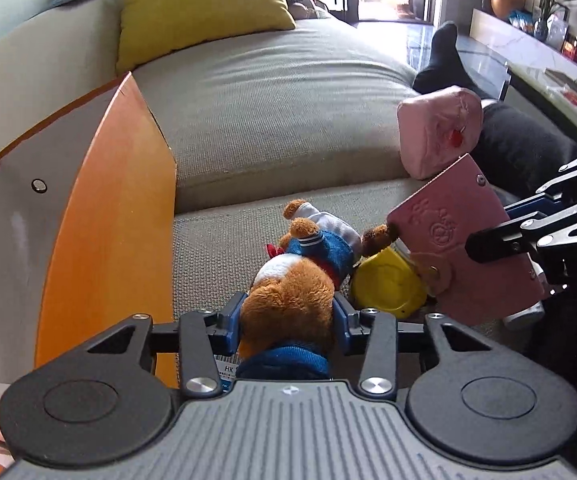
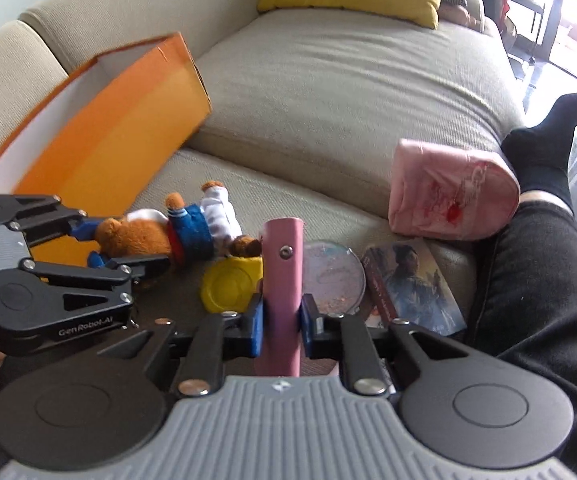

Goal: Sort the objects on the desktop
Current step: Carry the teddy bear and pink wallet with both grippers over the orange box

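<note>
On a beige sofa cushion [image 2: 328,92], a plush bear [image 1: 292,292] is being clamped by the left gripper [image 1: 288,314] beside the orange box [image 1: 104,216]. A pink leather wallet [image 2: 282,284] is being pinched edgewise by the right gripper [image 2: 280,326]. Being held so narrowly, the wallet could be twisted loose, and the yellow lid [image 2: 230,290] beneath could be knocked away.

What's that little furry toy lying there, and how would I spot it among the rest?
Start at the big orange cardboard box on the beige sofa. Just to the box's right lies a small brown plush bear in blue-and-white sailor clothes, pinched by the left tongs. It is the only furry thing there; its neighbours are a smooth yellow plastic lid and a flat pink leather case.
</note>
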`<move>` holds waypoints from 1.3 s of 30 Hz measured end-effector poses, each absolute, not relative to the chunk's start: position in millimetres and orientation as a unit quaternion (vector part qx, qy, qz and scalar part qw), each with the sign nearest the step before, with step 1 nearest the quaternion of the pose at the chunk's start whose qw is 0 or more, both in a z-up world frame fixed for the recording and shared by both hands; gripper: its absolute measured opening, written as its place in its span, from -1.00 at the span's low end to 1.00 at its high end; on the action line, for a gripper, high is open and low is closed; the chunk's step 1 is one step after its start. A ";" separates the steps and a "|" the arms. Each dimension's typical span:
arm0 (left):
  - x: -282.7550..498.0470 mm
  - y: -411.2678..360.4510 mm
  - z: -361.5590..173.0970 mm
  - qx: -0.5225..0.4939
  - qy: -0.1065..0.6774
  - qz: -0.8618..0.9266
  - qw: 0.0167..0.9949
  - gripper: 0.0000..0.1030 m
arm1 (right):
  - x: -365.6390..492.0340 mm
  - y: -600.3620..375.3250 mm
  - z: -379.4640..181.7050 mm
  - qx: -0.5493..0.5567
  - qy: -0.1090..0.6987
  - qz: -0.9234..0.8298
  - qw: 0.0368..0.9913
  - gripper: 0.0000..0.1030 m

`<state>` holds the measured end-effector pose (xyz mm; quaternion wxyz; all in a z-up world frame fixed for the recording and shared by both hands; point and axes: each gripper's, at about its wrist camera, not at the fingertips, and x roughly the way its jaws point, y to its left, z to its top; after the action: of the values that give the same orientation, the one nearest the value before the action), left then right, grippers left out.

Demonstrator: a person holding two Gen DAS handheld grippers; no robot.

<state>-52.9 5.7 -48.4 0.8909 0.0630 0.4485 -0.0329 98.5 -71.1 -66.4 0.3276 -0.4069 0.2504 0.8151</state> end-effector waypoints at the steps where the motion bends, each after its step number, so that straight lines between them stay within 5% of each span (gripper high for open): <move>1: -55.6 6.6 -43.5 0.055 0.445 -0.037 0.893 -0.04 | 98.6 -72.7 -59.9 -0.402 0.246 0.818 0.328 -0.62; 21: -121.8 144.6 85.8 -0.109 0.316 0.114 0.935 -0.04 | -11.1 -98.3 87.9 -0.284 0.147 0.926 0.199 -0.64; 39: -75.9 242.6 10.5 -0.120 0.409 0.174 0.888 -0.04 | -166.4 -71.7 1.4 -0.426 0.167 0.880 0.125 -0.64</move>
<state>-75.9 242.6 10.5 0.8879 -0.1203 0.4088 0.1736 -166.4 -71.7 1.4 0.1249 -0.4263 0.1673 0.8802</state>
